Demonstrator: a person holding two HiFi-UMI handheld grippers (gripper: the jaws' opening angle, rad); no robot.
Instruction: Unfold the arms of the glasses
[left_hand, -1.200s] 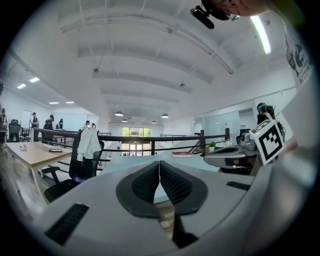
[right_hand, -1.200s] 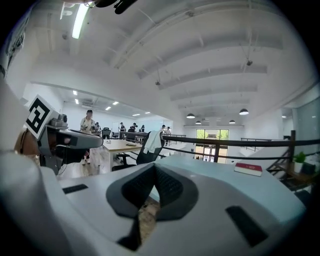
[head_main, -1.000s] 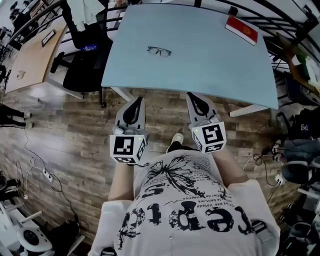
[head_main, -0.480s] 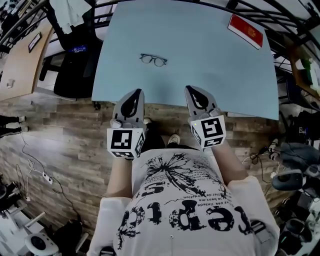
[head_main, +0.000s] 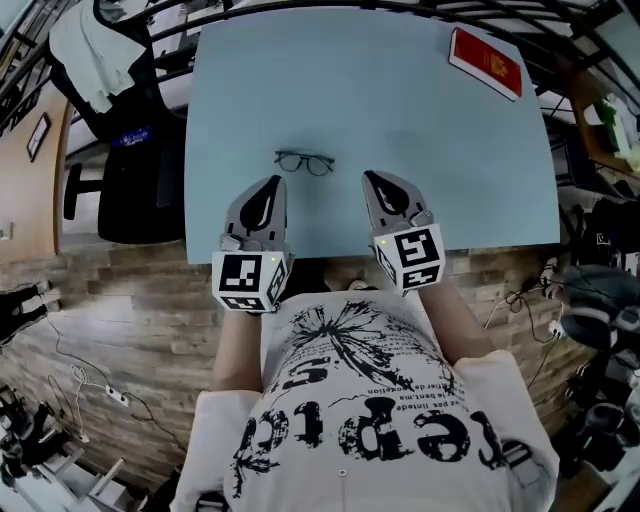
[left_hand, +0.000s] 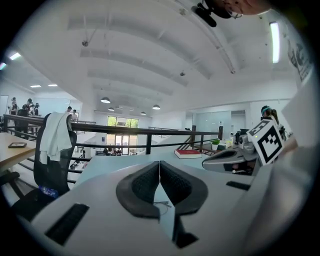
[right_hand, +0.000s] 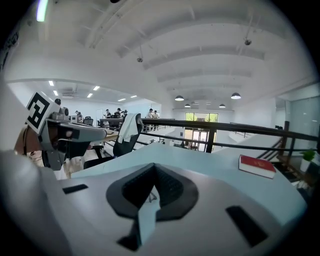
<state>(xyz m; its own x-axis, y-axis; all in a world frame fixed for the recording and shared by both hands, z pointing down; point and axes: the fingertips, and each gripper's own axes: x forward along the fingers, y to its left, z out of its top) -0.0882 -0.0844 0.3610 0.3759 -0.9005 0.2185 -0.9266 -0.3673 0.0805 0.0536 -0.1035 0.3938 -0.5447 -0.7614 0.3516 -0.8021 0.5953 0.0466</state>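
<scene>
**Glasses wait near the front of the counter; both of your hand-held grippers are closed**

The glasses (head_main: 304, 163) lie flat on the blue counter (head_main: 400, 100), close to its near edge. They sit just ahead of your two tools, a bit nearer the left one. They are too small here to see the arms well. I think the arms are folded in behind the front.

Your left hand-held gripper (head_main: 271, 183) has its jaws together, with nothing in them. Your right hand-held gripper (head_main: 371, 177) is the same: jaws together and empty. Both point at the glasses but are apart from them. You must open the jaws before you can take hold.

The glasses look thin and light. They will likely slide on the smooth counter if you push them. The frame can bend or snap, so squeeze softly. Keep off the lenses, as they may scratch.

A good plan is to hold the front with one tool, at the middle or an outer corner. Then pinch one arm near its tip with the other tool and swing it out slowly.

A red book (head_main: 485, 62) lies at the far right corner, well apart. A black chair (head_main: 125, 195) stands at the left side.
</scene>
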